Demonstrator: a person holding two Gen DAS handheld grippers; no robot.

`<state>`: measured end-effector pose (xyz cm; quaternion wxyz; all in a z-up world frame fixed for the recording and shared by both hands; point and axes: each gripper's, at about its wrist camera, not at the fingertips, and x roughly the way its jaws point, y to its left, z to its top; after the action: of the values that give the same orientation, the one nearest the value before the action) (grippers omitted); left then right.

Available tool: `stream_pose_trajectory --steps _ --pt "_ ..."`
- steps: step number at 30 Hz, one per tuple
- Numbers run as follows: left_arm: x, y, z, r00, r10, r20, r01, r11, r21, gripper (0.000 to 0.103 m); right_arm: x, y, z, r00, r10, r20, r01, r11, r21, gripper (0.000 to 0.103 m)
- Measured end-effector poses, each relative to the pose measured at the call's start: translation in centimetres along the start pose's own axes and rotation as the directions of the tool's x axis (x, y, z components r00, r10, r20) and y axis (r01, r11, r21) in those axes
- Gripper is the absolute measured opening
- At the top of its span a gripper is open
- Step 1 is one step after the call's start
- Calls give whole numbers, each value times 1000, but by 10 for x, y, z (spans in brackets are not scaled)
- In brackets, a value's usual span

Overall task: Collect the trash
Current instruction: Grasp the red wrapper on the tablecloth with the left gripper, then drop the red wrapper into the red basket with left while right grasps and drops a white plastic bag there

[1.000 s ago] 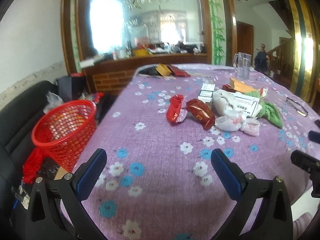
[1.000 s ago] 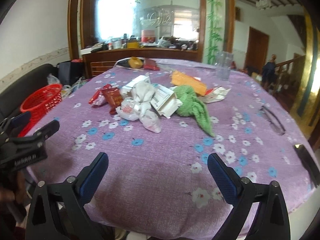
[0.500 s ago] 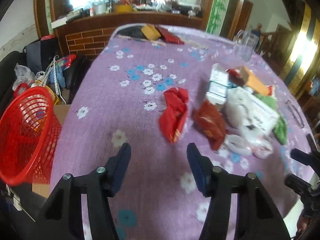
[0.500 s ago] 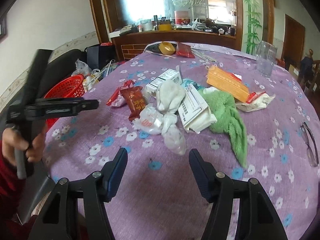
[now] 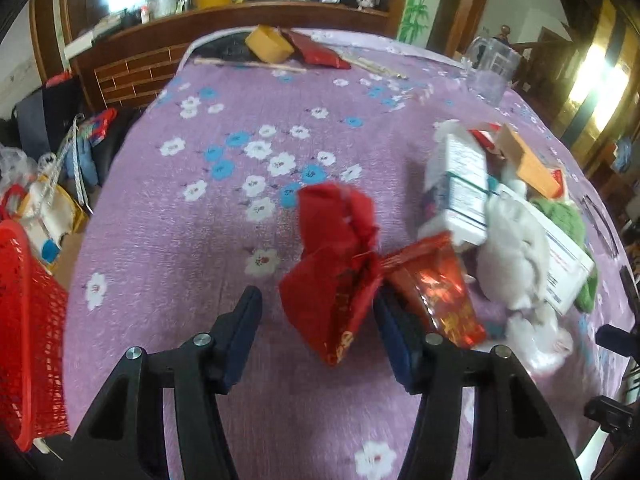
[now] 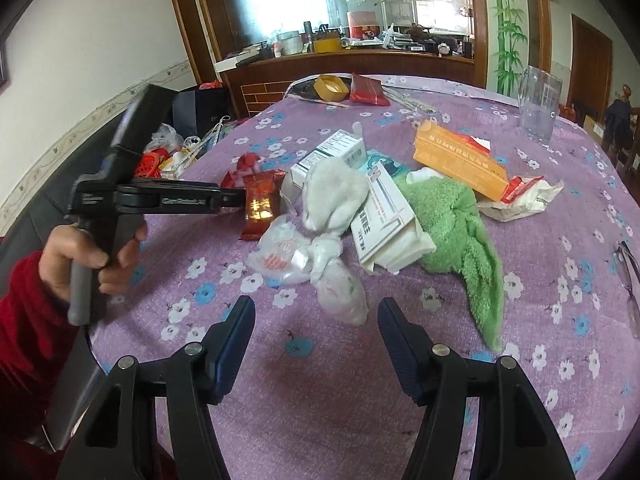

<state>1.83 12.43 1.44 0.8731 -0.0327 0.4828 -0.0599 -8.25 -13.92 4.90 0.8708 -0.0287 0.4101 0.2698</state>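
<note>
A crumpled red wrapper (image 5: 332, 256) lies on the purple flowered tablecloth (image 5: 208, 240). My left gripper (image 5: 318, 320) straddles it with the jaws half open. The right finger (image 5: 390, 332) sits close against the wrapper and the left finger (image 5: 248, 320) stands apart from it. A shiny dark red packet (image 5: 440, 296) lies just right of it. In the right wrist view, my right gripper (image 6: 318, 320) is open just short of a crumpled white plastic bag (image 6: 340, 292). The left gripper (image 6: 230, 200), held by a red-sleeved hand, reaches to the wrapper there.
A red mesh basket (image 5: 28, 340) stands off the table's left edge. The pile holds white boxes (image 6: 380, 216), a green cloth (image 6: 460, 220) and an orange box (image 6: 456, 164). A glass pitcher (image 6: 538, 100) and eyeglasses (image 6: 628, 280) lie to the right.
Both grippers' jaws have narrowed. The left gripper moved forward and tilted down onto the red wrapper. The right gripper came closer to the white bag.
</note>
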Motion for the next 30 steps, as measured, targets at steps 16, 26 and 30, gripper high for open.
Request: stream_pose_trajectory --steps 16,26,30 --pt "-38 14 -20 993 -7 117 10 1000 -18 25 45 -13 18 997 37 -65 -37 999 14 65" --pt "-68 7 -44 979 4 202 -3 1000 -8 25 36 9 8 998 15 -66 -16 1000 -24 23" --pt "-78 6 -51 975 9 223 -8 1000 -8 25 20 11 6 998 39 -43 -39 999 1 23"
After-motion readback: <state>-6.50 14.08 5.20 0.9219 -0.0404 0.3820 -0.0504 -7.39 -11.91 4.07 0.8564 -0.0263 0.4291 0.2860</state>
